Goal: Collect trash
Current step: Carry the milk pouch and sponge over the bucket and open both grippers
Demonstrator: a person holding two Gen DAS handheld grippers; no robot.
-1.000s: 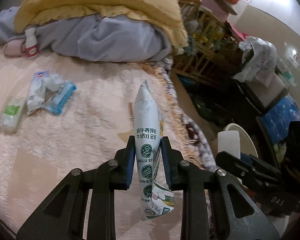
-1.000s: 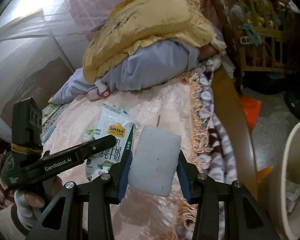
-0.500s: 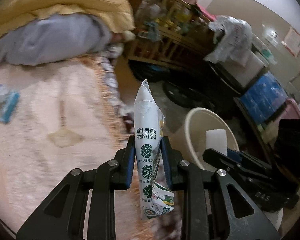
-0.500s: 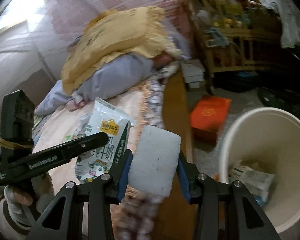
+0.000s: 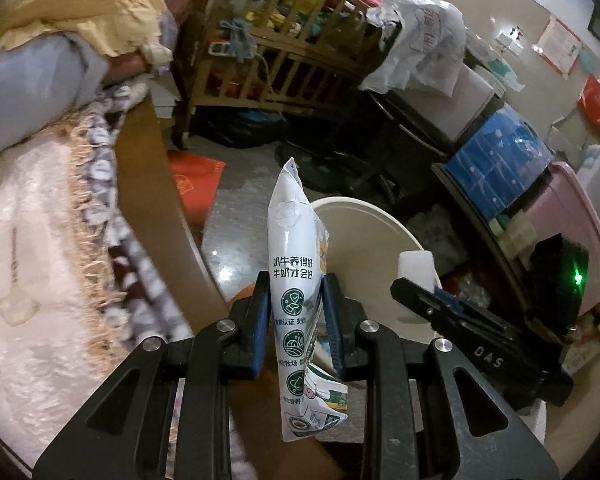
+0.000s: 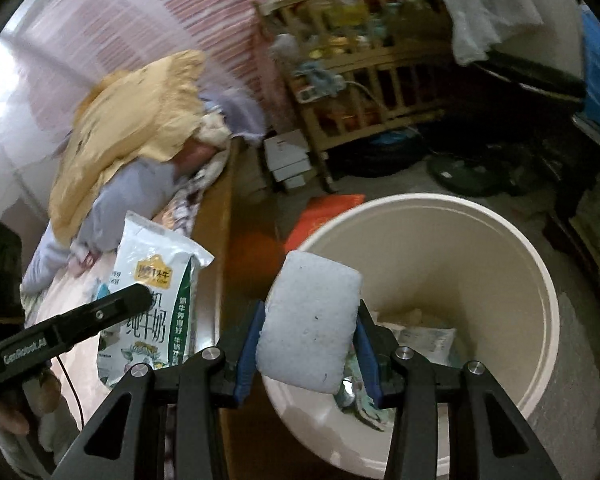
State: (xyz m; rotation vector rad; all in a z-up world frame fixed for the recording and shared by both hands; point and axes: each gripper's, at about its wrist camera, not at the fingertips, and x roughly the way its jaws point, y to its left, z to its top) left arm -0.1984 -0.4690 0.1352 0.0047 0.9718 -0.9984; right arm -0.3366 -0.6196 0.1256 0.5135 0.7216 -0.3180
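My left gripper [image 5: 296, 312] is shut on a white and green milk pouch [image 5: 294, 280], held upright over the bed's wooden edge; the pouch also shows in the right wrist view [image 6: 156, 300]. My right gripper [image 6: 308, 336] is shut on a white foam sponge [image 6: 310, 322] and holds it above the near rim of a cream trash bin [image 6: 540, 320]. The bin [image 5: 364, 216] stands on the floor beside the bed and holds several wrappers [image 6: 424, 338]. The sponge [image 5: 416, 268] and right gripper [image 5: 420, 292] show to the right in the left wrist view.
A pink bedspread [image 5: 32, 240] with fringe lies at left, with a yellow and grey blanket pile [image 6: 140, 128] behind. A wooden crib [image 5: 284, 52], a red packet on the floor [image 5: 194, 184], blue and pink storage boxes [image 5: 500, 168] and clutter surround the bin.
Both grippers have swung right from over the bed toward the bin, carrying the pouch and the sponge. The bin now fills the right wrist view.
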